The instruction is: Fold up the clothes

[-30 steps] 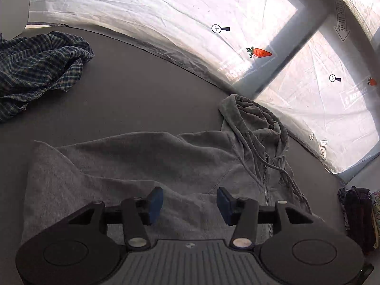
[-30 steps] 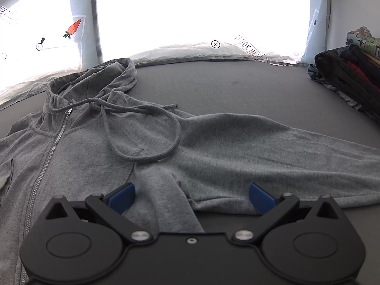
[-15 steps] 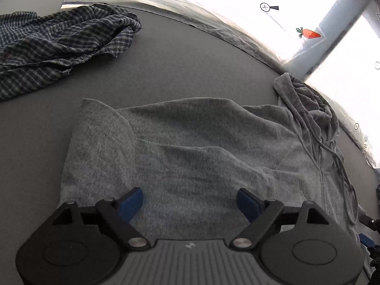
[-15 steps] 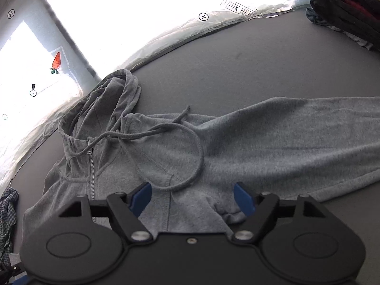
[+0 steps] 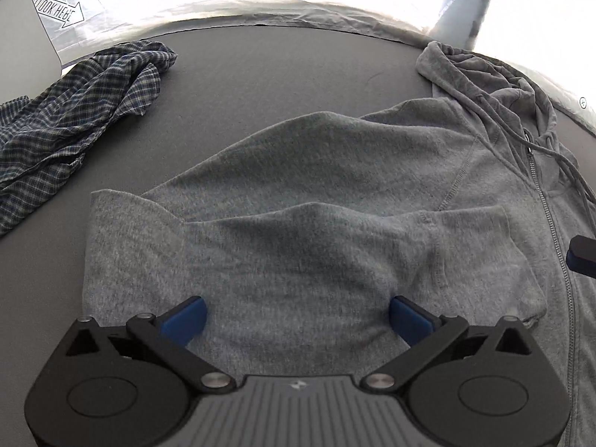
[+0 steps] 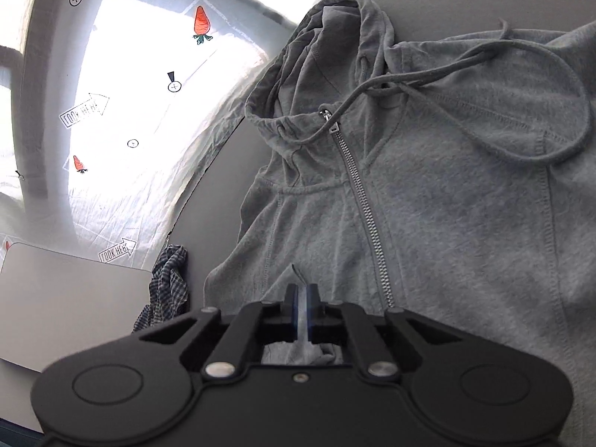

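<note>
- two garments on view: one grey hoodie (image 5: 335,193) and one crumpled checked shirt (image 5: 70,111), both lying on the dark grey table (image 5: 279,67).
- two grippers: the left gripper (image 5: 296,318) is opening, its blue pads (image 5: 184,318) spread wide over the hoodie's folded sleeve, cloth lying under the gap but neither pad pinching it.
- the right gripper (image 6: 302,311) has its fingers pressed together, with a fold of grey hoodie fabric pinched between them; more cloth bunches behind the pads.
- no containers in view.
- the hoodie lies spread front-up on the table, its near sleeve folded across the body, hood (image 6: 327,56) crumpled toward the table's far edge.
- it is soft, fleecy knit with a metal zipper (image 6: 367,216) running up the middle, closed, and one looping drawstring (image 6: 521,111) lying across the chest.
- the checked shirt is thin woven cloth in dark blue and white, heaped well apart from the hoodie at the table's left side.
- behind the table hangs wrinkled white sheeting (image 6: 149,111) printed with carrots, arrows and small circled marks.
</note>
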Demonstrator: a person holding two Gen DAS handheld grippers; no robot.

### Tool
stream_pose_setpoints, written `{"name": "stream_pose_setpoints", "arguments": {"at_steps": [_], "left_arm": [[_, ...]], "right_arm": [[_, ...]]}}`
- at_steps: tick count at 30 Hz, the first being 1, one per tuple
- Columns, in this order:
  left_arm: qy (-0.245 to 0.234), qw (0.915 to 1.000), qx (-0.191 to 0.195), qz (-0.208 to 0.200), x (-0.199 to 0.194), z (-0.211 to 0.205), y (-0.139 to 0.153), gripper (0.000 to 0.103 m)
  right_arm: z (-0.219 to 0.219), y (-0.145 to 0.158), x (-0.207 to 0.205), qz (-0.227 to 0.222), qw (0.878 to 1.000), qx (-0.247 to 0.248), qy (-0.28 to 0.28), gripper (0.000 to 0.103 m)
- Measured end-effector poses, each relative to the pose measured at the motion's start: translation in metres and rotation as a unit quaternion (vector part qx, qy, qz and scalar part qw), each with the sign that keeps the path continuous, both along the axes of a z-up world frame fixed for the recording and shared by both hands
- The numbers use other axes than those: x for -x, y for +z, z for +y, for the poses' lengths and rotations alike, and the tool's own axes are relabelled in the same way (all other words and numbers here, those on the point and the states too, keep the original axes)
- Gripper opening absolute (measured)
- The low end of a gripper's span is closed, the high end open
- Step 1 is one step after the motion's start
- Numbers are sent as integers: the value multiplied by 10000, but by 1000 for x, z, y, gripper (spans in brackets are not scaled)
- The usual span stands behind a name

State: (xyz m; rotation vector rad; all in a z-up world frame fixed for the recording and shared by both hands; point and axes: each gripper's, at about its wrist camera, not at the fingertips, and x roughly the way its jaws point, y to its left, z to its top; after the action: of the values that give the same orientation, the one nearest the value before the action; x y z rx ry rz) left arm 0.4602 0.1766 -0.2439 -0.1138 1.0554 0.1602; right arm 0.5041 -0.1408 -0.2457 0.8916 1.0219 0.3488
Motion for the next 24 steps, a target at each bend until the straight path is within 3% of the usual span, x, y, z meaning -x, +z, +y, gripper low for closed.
{"name": "stream_pose_setpoints", "arguments": {"at_steps": [10,13,15,17,24], "left_arm": [[-10,10000,-45,17,-1,0,0,103],[-10,10000,-54,22,-1,-1,0,103],[-12,10000,-58,27,-1,-1,0,103],[-15,10000,-61,34,-1,-2,0,103],[36,9998,101,155,-2,2,5,101]], "right_arm": [[40,-10,-7,197,9945,756,700,21],[41,-14,-7,215,9946,743,699,22],[40,-16,-7,201,9949,712,692,19],[37,-17,-6,169,9951,693,684,8],[30,-13,-6,-5,9961,599,654,1]]}}
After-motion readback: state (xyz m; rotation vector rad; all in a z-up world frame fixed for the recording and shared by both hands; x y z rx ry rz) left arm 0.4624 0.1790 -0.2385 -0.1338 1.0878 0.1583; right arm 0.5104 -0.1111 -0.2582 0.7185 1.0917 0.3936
